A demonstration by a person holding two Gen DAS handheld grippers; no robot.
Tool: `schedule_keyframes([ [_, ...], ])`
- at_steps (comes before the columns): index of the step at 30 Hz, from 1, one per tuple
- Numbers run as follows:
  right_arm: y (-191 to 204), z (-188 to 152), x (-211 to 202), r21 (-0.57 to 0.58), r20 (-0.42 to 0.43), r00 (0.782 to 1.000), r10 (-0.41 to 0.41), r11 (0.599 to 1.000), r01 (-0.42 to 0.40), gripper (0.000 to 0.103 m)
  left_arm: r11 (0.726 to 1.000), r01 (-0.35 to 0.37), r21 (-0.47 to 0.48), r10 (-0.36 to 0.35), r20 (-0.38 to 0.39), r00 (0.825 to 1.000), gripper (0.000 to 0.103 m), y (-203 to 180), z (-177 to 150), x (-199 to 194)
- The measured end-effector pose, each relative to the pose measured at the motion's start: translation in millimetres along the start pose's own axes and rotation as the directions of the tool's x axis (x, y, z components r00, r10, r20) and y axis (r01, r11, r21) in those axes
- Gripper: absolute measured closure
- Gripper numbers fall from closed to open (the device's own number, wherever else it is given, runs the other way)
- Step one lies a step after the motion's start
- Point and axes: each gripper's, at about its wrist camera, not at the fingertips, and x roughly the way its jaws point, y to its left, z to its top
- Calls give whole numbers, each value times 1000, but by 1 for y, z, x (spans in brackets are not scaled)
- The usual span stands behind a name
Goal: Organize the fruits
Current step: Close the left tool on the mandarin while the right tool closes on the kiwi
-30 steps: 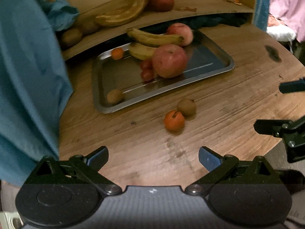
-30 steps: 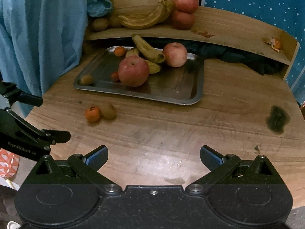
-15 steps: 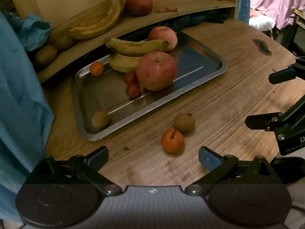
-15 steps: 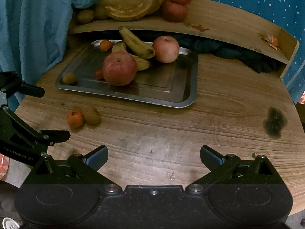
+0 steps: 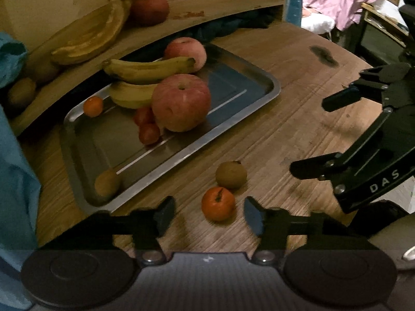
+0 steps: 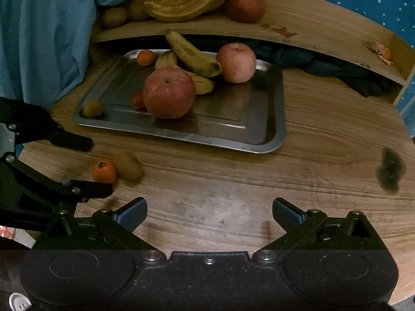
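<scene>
At the far left a blue cloth (image 6: 49,33) hung beside the wooden table (image 6: 259,181). Your left gripper (image 5: 207,213) sat low over the table with its jaws apart, holding nothing; the small orange tangerine (image 5: 218,203) lay on the wood between the two fingertips, though I cannot tell whether either pad touched it. Just beyond it, touching or nearly so, lay a brown kiwi (image 5: 231,175). Behind both stood the metal tray (image 6: 275,119), which held a kiwi in its near left corner (image 6: 92,108), a second tangerine (image 6: 146,57) at the back, two small red fruits (image 5: 146,125), two bananas (image 6: 193,57), a large apple (image 6: 168,92) in the middle and another apple (image 6: 236,62) behind it. Above the tray ran a wooden shelf (image 6: 311,26) with more bananas, apples and kiwis. To the right, your right gripper (image 6: 210,212) was wide open and empty over bare wood, well apart from the fruit. A dark stain (image 6: 389,171) marked the table's right side.
</scene>
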Motion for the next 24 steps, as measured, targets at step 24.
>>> schedule_keyframes([
  [24,47,22,33,-71,-35,996,83,994,-86,24,998,66,-6,-66,20,998,71,48,-5,-1],
])
